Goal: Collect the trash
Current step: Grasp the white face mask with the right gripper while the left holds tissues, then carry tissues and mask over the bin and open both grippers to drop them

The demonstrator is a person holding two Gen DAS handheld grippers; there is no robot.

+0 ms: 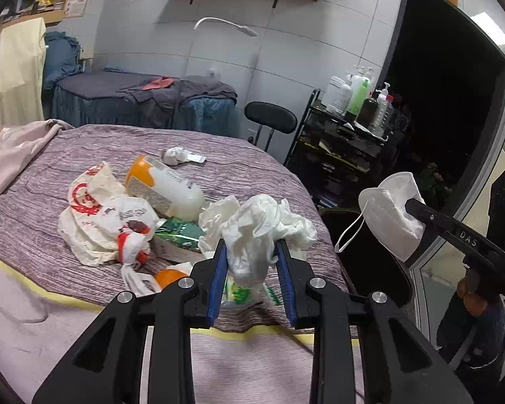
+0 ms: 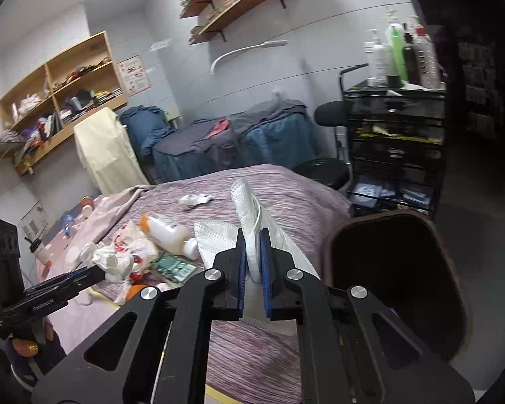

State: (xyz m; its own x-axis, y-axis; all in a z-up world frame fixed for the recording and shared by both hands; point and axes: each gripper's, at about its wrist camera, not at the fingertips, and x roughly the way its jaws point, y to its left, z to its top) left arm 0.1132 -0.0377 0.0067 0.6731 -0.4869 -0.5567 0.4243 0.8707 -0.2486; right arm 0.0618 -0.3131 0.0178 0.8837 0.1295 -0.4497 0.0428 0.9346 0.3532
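Note:
My left gripper (image 1: 250, 252) is shut on a crumpled white tissue (image 1: 256, 222) and holds it above the purple bed cover (image 1: 67, 155). My right gripper (image 2: 253, 235) is shut on a white face mask (image 2: 249, 202); in the left wrist view the mask (image 1: 392, 215) hangs over the dark trash bin (image 1: 363, 245) beside the bed. On the bed lie a white and red plastic bag (image 1: 97, 222), a white bottle with an orange cap (image 1: 165, 185), a green packet (image 1: 178, 232) and a small paper wad (image 1: 176, 155). The bin's dark opening (image 2: 394, 269) sits right of the bed.
A black trolley (image 1: 346, 141) with bottles and a black stool (image 1: 271, 118) stand beyond the bed. A second bed with blue covers (image 1: 144, 101) is at the back wall. A pink blanket (image 1: 13, 155) lies at the left.

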